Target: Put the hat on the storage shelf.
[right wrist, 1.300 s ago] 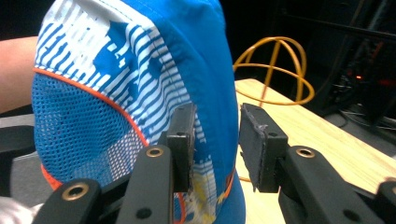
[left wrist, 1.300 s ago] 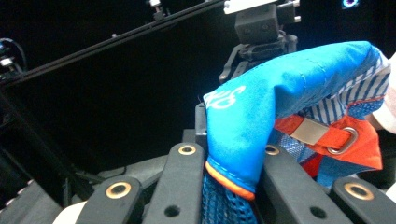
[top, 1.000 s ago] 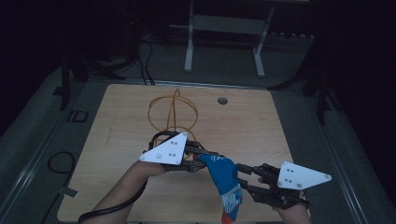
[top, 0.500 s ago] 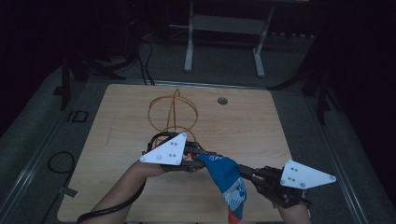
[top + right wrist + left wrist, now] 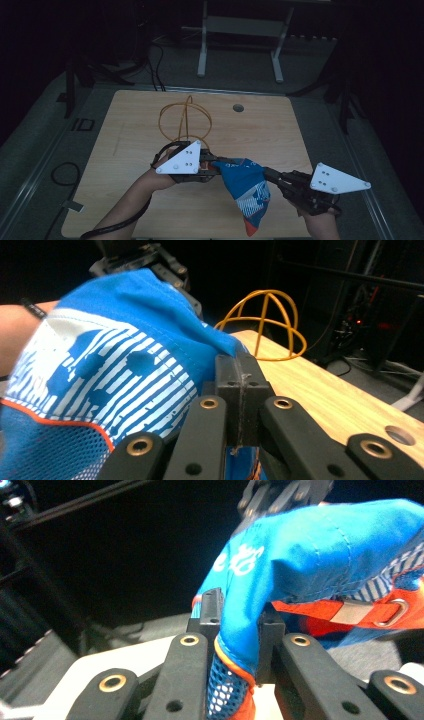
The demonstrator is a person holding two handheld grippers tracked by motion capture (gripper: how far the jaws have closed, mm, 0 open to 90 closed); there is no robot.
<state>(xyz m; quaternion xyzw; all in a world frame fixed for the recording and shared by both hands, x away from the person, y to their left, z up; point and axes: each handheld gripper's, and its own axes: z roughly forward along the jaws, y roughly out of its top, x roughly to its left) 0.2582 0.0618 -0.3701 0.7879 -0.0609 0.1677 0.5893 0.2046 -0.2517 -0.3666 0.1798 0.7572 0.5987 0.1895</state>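
Blue cap point(image 5: 245, 187) stretched left to right between left gripper point(image 5: 214, 166) and right gripper point(image 5: 268, 175), both clamping its fabric above the table point(image 5: 300, 135).

The cap point(image 5: 246, 192) is coloured bright blue, with a panel of white and blue stripes. Its edge is trimmed in orange, and blue mesh is seen below that trim. White lettering is printed on the blue cloth in the left gripper view. An orange strap point(image 5: 372, 614) with a silver buckle point(image 5: 398, 611) is fitted to it. The jaws of the left gripper point(image 5: 239, 625) and the right gripper point(image 5: 240, 385) are finished in black, with brass-coloured rivets. A pale grey plate is carried on each gripper. The wire frame point(image 5: 184, 120) is coloured orange-yellow. The table point(image 5: 310, 140) is finished in light wood grain.
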